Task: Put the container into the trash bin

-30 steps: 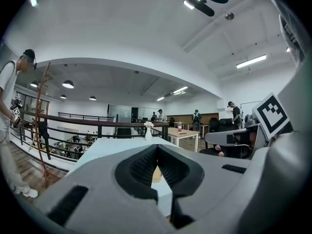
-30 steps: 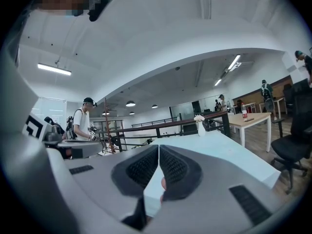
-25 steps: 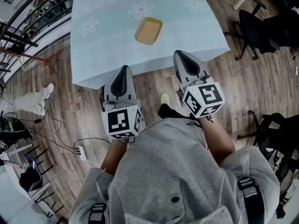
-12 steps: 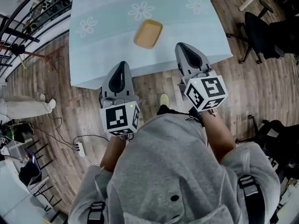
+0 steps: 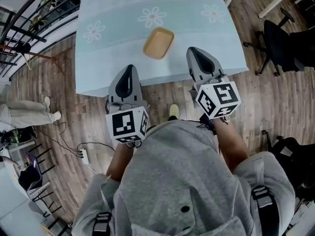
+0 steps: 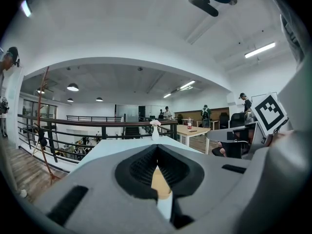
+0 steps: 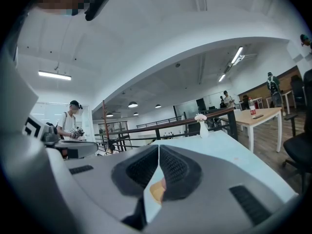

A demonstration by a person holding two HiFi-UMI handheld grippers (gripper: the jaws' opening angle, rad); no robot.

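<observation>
A shallow tan container (image 5: 158, 43) lies on the light blue flowered tablecloth (image 5: 113, 53), near the table's front edge. My left gripper (image 5: 129, 72) is shut and empty, its tip just over the table's front edge, short of the container and to its left. My right gripper (image 5: 195, 53) is also shut and empty, over the edge to the container's right. In the left gripper view the jaws (image 6: 157, 150) meet, and the container (image 6: 160, 182) shows low in the gap. The right gripper (image 7: 159, 149) frames the container (image 7: 156, 191) the same way. No trash bin is in view.
A white vase with flowers (image 6: 155, 131) stands at the table's far end. Black office chairs (image 5: 288, 38) are on the right, and a power strip with cables (image 5: 84, 157) lies on the wood floor at left. A person's legs (image 5: 24, 113) and a railing (image 5: 29, 18) are at far left.
The view and both grippers have edged forward toward the table, so their tips now overlap its front edge. The person at far left has shifted. Both grippers stay shut.
</observation>
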